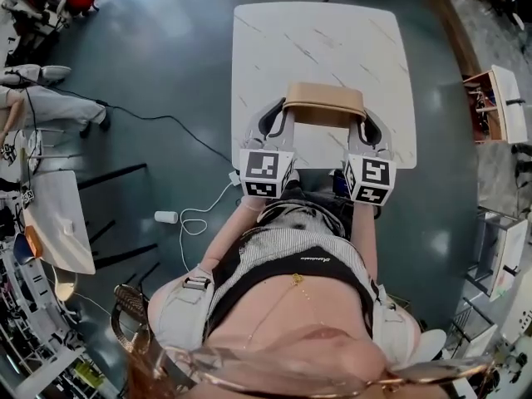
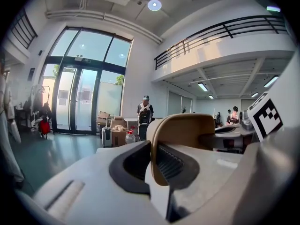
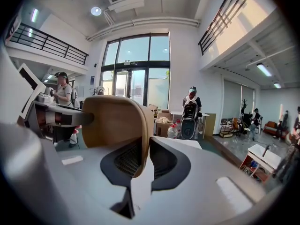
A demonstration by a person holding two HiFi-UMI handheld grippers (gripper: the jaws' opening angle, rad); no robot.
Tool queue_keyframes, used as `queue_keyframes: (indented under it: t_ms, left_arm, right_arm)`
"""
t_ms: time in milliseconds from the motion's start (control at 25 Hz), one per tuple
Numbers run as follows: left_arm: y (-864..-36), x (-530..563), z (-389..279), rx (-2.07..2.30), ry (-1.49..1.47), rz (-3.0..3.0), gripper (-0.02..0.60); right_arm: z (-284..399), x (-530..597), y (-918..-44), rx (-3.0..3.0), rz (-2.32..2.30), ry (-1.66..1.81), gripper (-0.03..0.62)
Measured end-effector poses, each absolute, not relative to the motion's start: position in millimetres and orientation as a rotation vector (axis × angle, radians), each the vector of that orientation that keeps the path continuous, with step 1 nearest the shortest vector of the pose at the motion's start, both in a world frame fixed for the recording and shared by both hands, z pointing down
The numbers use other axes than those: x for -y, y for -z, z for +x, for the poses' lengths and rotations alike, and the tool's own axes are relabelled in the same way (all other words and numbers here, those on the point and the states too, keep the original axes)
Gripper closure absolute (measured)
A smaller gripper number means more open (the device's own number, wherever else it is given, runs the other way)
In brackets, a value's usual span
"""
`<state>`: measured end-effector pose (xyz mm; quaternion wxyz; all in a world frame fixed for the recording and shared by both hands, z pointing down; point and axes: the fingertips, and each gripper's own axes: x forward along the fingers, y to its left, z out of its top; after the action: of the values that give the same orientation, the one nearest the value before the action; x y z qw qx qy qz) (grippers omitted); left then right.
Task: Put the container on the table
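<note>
The left tongs [image 2: 152, 159] pinch the thin end wall of the tan container [image 2: 187, 130], one dark ribbed pad inside the wall and one outside. The right tongs [image 3: 143, 159] clamp the opposite end wall the same way, so the container [image 3: 115, 121] hangs between the two.

From the head view, the left tongs [image 1: 273, 123] and right tongs [image 1: 371, 130] carry the container [image 1: 324, 102] level over the near part of the white marble-patterned table [image 1: 316, 40], close to its front edge. I cannot tell whether its base touches the top.

The risks, as I judge them:
- Each grip is only a narrow pinch on a smooth wall. If one pair lets go first, the freed end would probably drop and the container would twist in the other pair.
- The hands drifting apart could pull a wall out of its pads.
- Setting it down this close to the front edge leaves little margin, and a nudge on withdrawal could push it off.
</note>
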<state>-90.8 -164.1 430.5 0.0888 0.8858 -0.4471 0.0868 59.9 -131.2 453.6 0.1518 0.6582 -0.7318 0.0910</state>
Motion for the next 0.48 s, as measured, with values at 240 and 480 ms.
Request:
queue_keyframes:
  t_ms: [240, 480]
  left_arm:
    - [-431.2, 165.9, -72.7, 1.377, -0.265, 2.607, 0.552]
    - [-426.6, 177.9, -45.5, 1.448, -0.276, 2.574, 0.552]
  right_arm:
    - [78.8, 140.1, -455.7, 2.14, 1.841, -0.26, 0.536]
    - [107.7, 159.9, -451.3, 2.184, 1.778, -0.251, 0.536]
